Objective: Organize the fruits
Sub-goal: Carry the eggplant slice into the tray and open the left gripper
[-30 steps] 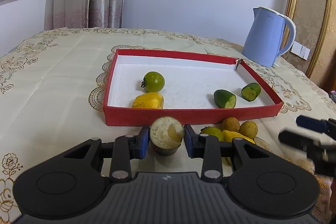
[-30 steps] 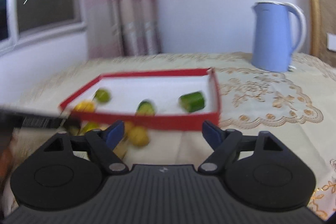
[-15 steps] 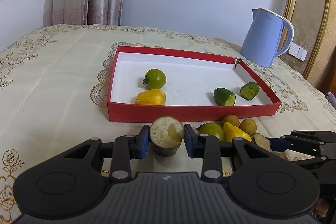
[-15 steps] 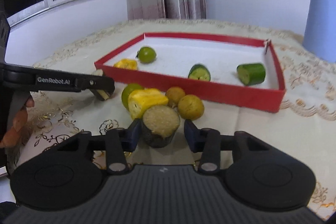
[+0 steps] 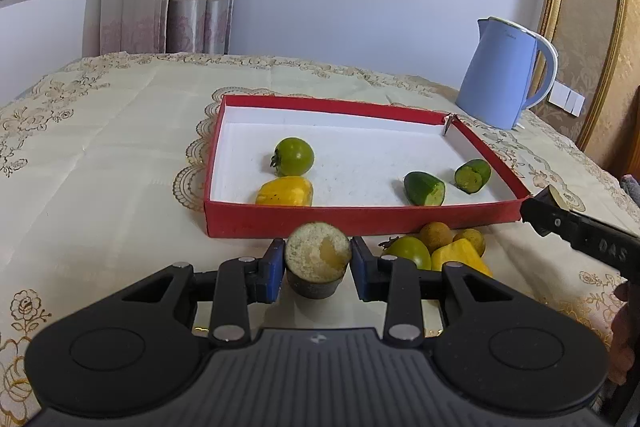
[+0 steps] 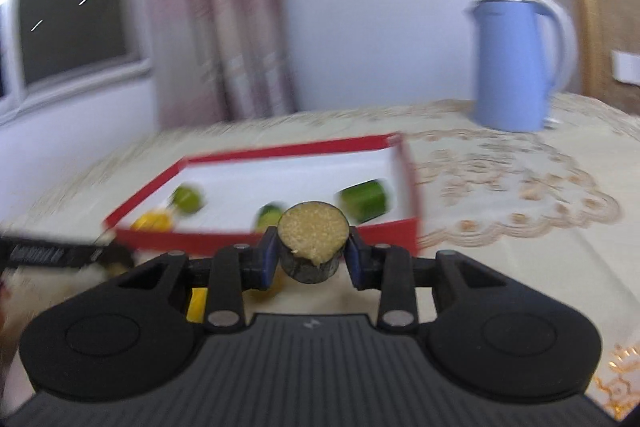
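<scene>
Jaws of left gripper point(image 5: 318, 263) clamped on a dark-skinned cut fruit piece point(image 5: 317, 258), just in front of the red tray point(image 5: 360, 221). Jaws of right gripper point(image 6: 312, 254) closing, pads against a second dark-skinned cut piece point(image 6: 313, 241), before the tray's near wall, above the bench point(image 6: 520, 227).

Black ribbed left claw point(image 5: 318, 261), blue pads point(image 5: 275, 269), silver screws, round side discs

Fruits point(image 5: 293, 156) in red tray point(image 5: 360, 219)
</scene>
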The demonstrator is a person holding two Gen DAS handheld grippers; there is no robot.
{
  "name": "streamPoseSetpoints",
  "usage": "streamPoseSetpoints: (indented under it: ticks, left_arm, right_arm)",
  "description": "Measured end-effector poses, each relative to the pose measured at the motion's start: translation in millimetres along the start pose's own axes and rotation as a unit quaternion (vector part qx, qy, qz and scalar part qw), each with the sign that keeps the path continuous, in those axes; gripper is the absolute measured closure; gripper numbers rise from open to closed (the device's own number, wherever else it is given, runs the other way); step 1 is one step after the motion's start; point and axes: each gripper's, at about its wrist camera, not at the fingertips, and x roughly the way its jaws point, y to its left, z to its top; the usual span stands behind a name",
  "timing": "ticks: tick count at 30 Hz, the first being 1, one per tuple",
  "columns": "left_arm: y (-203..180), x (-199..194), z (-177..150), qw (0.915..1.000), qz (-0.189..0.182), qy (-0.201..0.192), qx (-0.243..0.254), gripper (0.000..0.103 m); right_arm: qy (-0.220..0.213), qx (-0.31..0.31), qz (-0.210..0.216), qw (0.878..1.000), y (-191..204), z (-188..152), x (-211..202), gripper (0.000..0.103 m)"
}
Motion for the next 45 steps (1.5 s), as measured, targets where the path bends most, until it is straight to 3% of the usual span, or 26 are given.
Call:
streamPoseSetpoints:
  ticks: [5, 10, 25, 37, 45]
  left_arm:
    - [-5, -2, 5, 0.9999, -0.001, -0.006, 0.009, 0.07]
    - [-14, -1, 15, 0.9996, -0.001, -0.015, 0.024, 0.07]
    - [-32, 38, 59, 0.998, 0.016, -0.037, 0.048, 0.07]
    - [-40, 115, 80, 0.998, 0.036, 0.011, 0.05, 0.07]
    - [-43, 135, 75, 0.9968, 0.051, 0.008, 0.061, 0.068]
  right_arm:
    - [0.002, 0.09, -0.015, 0.996, -32, 0, 4, 0.07]
    - [0.002, 0.121, -0.014, 0.993, -43, -4, 7, 0.07]
    - [0.004, 0.11, -0.038, 0.993, -36, -5, 6, 0.07]
    - [-0.009, 0.076, -0.053, 0.996, -24, -3, 1, 0.07]
    - [-0.003, 0.077, -0.053, 0.996, -24, -3, 2, 0.07]
